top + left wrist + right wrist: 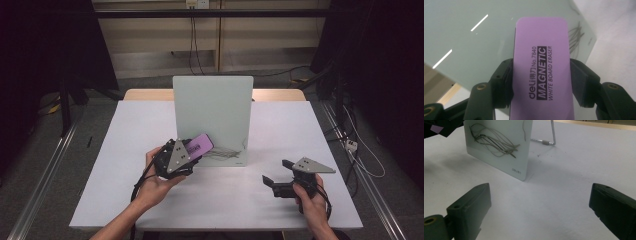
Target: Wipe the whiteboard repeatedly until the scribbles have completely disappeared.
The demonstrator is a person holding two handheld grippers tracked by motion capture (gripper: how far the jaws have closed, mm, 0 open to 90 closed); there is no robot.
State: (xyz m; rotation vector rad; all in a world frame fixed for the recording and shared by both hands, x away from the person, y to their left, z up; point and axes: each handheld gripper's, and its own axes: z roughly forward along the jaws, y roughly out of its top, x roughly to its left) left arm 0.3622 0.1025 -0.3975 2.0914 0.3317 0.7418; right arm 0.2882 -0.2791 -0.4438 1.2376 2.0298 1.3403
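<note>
Left claw: your left claw (pixel 197 150) is clenched on the purple eraser (pixel 541 72), with one jaw on each long side. The left gripper view shows the grip low on the body, so most of the eraser stands out past the jaws.

Eraser position: it is held up in front of the small whiteboard (pixel 212 107), at its lower left part, just beside the scribbles (pixel 495 141). From these pictures I cannot tell if the felt side already touches the board.

Right claw: your right claw (pixel 278 171) is released, its jaws wide apart, and it hovers low over the tabletop (pixel 280 125), well apart from the board. It holds nothing.

Risk, board moves: the board stands only on a thin wire stand (pixel 549 137) behind it. If you press hard when you wipe, I think it can slide back or fall over, because nothing holds it.

Risk, eraser turns: with so much of the eraser free, a push on its far end can twist it between the jaws, and then it may slip out.

Risk, marks remain: the lines reach close to the bottom edge of the board. A tilted eraser touches with one corner only and will probably leave some of them.

Advice: you may steady the board edge with the free right claw, and keep the eraser flat.
</note>
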